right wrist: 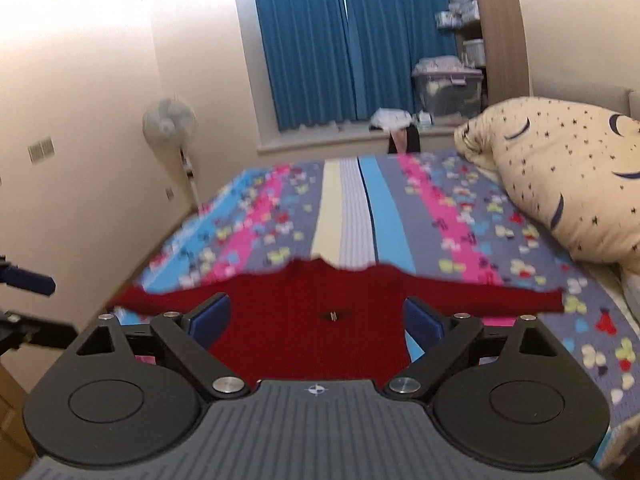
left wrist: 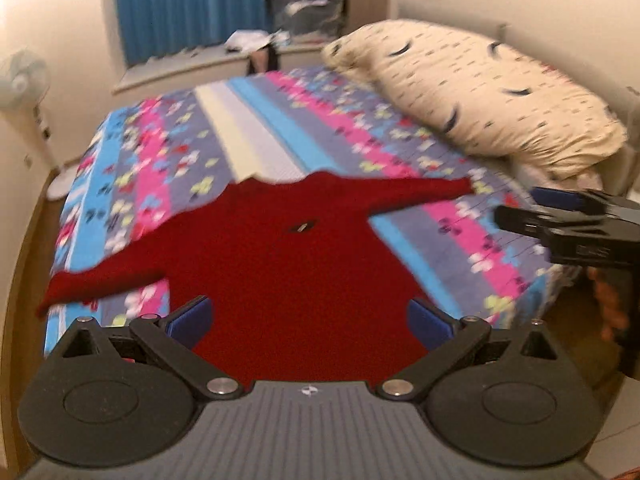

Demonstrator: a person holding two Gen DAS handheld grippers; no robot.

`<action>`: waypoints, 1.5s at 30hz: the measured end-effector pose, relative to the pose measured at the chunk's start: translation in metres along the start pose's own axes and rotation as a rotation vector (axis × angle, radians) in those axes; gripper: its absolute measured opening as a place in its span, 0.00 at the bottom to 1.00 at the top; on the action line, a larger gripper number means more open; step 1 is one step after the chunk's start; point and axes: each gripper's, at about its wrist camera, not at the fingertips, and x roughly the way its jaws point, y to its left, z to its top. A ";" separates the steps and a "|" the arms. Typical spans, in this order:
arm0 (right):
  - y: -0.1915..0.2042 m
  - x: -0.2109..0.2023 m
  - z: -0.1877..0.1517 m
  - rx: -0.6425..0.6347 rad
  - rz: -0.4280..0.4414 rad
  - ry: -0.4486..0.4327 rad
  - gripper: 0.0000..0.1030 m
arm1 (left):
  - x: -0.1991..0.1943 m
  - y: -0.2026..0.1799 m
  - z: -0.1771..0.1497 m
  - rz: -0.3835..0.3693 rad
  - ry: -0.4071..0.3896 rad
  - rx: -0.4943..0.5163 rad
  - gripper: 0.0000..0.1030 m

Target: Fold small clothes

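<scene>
Across the frame's middle, the red sweater [left wrist: 288, 256] is lying spread on the striped bedspread [left wrist: 256, 128] while you are holding both the left gripper [left wrist: 310, 318] and right gripper [right wrist: 318, 316] wide and empty, risking a bunched, crooked fold if you pinch only one layer.

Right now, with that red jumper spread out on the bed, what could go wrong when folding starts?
Three possible snags:
1. The red knitted sweater lies near the edge of the striped butterfly-print bedspread; a tug might drag it off.
2. Both claws, left and right, hang open and empty above it, so a pinch could also catch the bedspread.
3. The cream star-patterned pillow sits near one sleeve and could obstruct the fold.
</scene>
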 end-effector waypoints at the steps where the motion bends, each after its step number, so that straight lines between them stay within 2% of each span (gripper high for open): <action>1: 0.003 0.004 -0.009 -0.008 -0.017 0.010 0.90 | 0.010 0.010 -0.006 0.019 0.013 -0.025 1.00; 5: 0.021 0.026 -0.036 -0.008 -0.095 0.026 0.91 | 0.049 0.054 -0.026 0.083 0.059 -0.146 1.00; 9: 0.029 0.066 -0.060 0.020 -0.138 0.087 0.91 | 0.086 0.108 -0.037 0.190 0.073 -0.273 1.00; 15: 0.039 0.132 -0.075 0.045 -0.155 0.233 0.91 | 0.170 0.220 -0.044 0.373 0.130 -0.472 1.00; 18: 0.041 0.163 -0.075 0.031 -0.202 0.276 0.91 | 0.218 0.281 -0.047 0.405 0.144 -0.616 1.00; 23: 0.036 0.209 -0.076 0.047 -0.278 0.348 0.91 | 0.286 0.380 -0.056 0.515 0.147 -0.798 1.00; 27: 0.038 0.239 -0.084 0.044 -0.303 0.420 0.91 | 0.331 0.452 -0.069 0.454 0.163 -0.975 1.00; 29: 0.042 0.253 -0.087 0.024 -0.315 0.448 0.91 | 0.348 0.482 -0.076 0.462 0.147 -1.082 1.00; 34: 0.054 0.280 -0.091 -0.019 -0.315 0.499 0.91 | 0.373 0.528 -0.083 0.433 0.092 -1.282 1.00; 36: 0.057 0.286 -0.091 -0.039 -0.313 0.505 0.91 | 0.374 0.539 -0.079 0.450 0.057 -1.337 0.98; 37: 0.058 0.289 -0.092 -0.052 -0.315 0.506 0.91 | 0.374 0.543 -0.076 0.460 0.046 -1.352 0.79; 38: 0.058 0.291 -0.092 -0.059 -0.317 0.506 0.91 | 0.375 0.546 -0.069 0.466 0.062 -1.349 0.30; 39: 0.057 0.293 -0.093 -0.064 -0.319 0.508 0.91 | 0.377 0.548 -0.062 0.458 0.103 -1.339 0.16; 40: 0.056 0.295 -0.095 -0.063 -0.320 0.511 0.91 | 0.378 0.546 -0.052 0.486 0.131 -1.329 0.17; 41: 0.054 0.296 -0.097 -0.058 -0.316 0.514 0.91 | 0.373 0.539 -0.037 0.530 0.125 -1.302 0.17; 43: 0.047 0.296 -0.101 -0.033 -0.304 0.522 0.90 | 0.364 0.508 0.004 0.576 0.056 -1.171 0.17; 44: 0.044 0.296 -0.103 -0.019 -0.301 0.526 0.90 | 0.360 0.489 0.025 0.571 0.022 -1.114 0.17; 45: 0.040 0.296 -0.105 -0.004 -0.299 0.530 0.90 | 0.357 0.467 0.045 0.536 -0.019 -1.064 0.17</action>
